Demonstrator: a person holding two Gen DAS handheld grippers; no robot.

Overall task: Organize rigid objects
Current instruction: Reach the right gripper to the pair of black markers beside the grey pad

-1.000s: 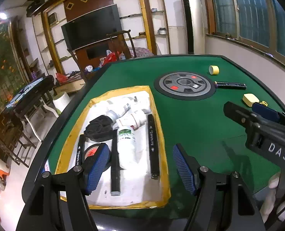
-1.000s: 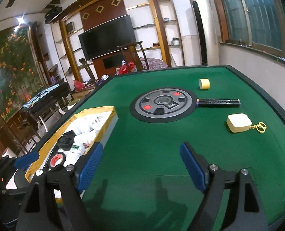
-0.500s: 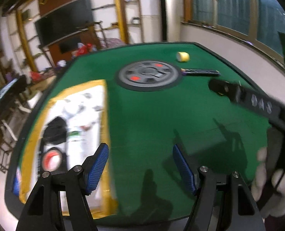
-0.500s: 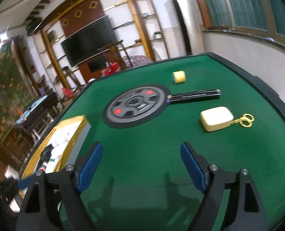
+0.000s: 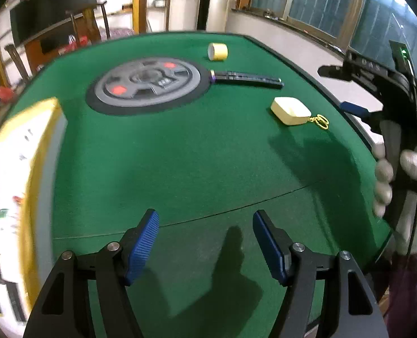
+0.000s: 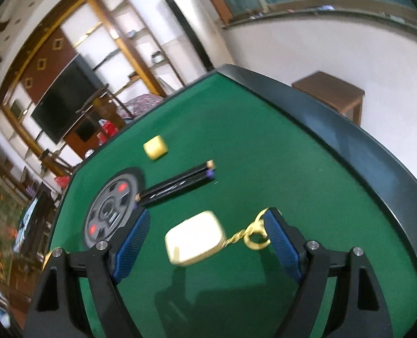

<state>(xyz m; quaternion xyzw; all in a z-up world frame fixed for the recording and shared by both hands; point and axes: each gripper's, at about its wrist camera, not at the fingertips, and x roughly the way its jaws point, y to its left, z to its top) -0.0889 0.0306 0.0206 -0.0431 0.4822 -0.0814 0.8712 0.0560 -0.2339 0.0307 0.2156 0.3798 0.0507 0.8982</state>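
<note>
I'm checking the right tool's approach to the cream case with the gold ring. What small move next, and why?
Probably lower the right tool a little further over the cream rounded plastic case before closing. The case sits framed between the open blue pads, not yet touched, on the green felt table; its gold keyring lies by the right pad.
</note>
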